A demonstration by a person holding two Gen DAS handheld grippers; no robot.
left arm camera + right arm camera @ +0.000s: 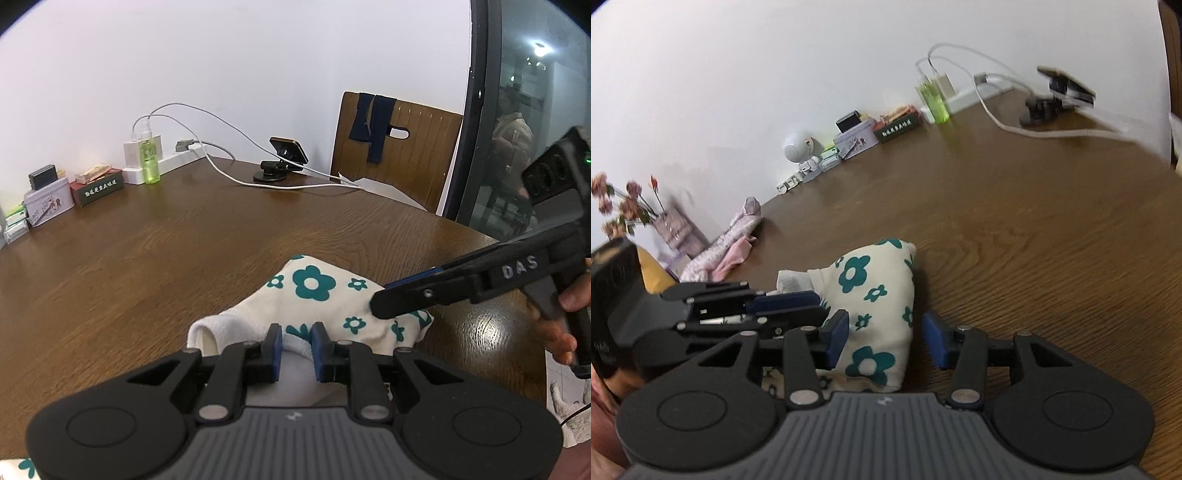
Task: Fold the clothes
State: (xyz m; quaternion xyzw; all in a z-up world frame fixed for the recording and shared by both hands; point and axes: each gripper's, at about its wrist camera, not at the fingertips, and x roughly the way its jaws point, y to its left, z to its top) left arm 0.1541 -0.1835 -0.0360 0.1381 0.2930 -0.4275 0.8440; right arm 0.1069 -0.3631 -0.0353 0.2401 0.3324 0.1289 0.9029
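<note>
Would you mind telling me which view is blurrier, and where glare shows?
Right wrist view: blur smears the phone stand and flowers. Left wrist view: sharp; glare on the table near the right gripper; reflections in the glass door.

garment (325, 306): cream cloth, teal flower print
state: bunched, partly folded, white ribbed cuff showing
place: near table edge

White wall (240, 55), wooden table (166, 240), wooden chair (424, 155), dark window (524, 110).
</note>
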